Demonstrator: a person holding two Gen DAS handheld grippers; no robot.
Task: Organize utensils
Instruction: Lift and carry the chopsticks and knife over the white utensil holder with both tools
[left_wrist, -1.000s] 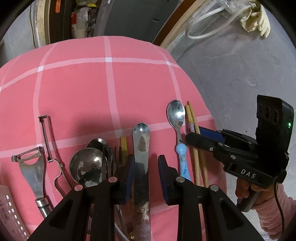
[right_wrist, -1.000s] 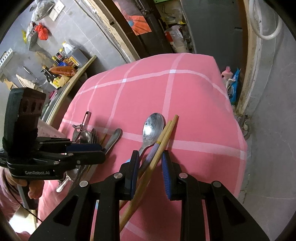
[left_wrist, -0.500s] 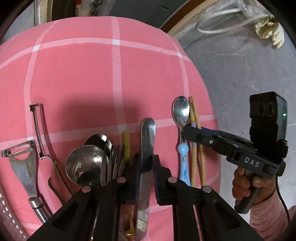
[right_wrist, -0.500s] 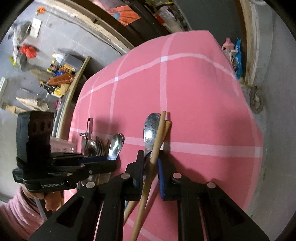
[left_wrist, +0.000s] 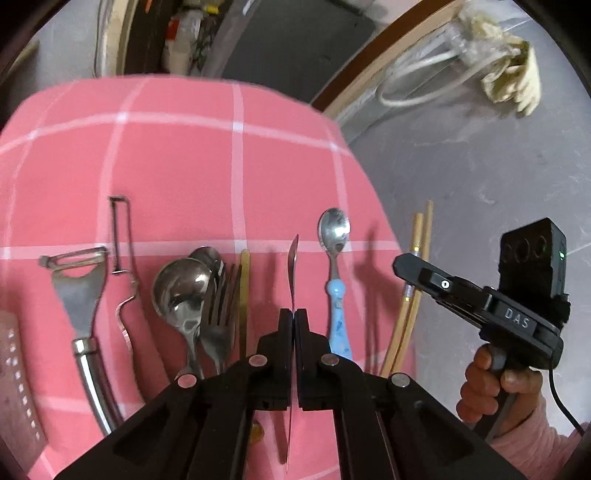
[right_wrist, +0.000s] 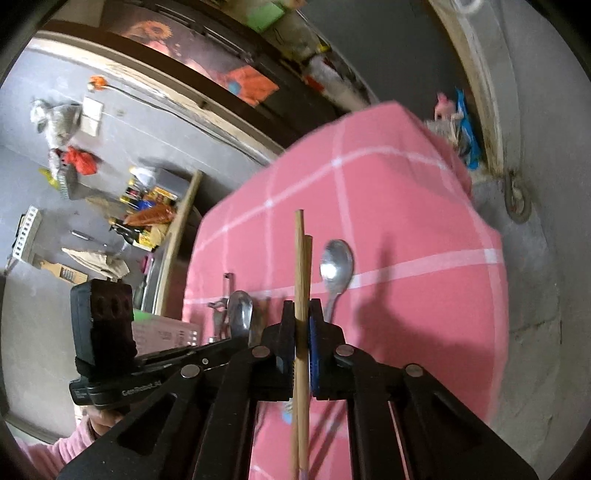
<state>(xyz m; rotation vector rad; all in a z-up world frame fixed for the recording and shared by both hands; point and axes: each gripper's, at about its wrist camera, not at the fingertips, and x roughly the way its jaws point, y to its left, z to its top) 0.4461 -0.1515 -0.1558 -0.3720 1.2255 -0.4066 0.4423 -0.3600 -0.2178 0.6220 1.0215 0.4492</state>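
Gripping both: left gripper (left_wrist: 294, 319) clamped on flat steel utensil (left_wrist: 293, 266), seen edge-on, mid-length; thin, stiff, slick, may pivot. Right gripper (right_wrist: 303, 325) closing on chopstick pair (right_wrist: 302, 266) mid-shaft; light, rigid, prone to scissoring. Both items off pink table (left_wrist: 177, 166) near right edge, long axes pointing toward far edge

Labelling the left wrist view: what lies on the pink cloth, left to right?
Grater → Y-peeler → wire-frame peeler → large spoon → fork → knife clamped edge-on in the left tongs → blue-handled spoon → chopsticks in the right tongs.
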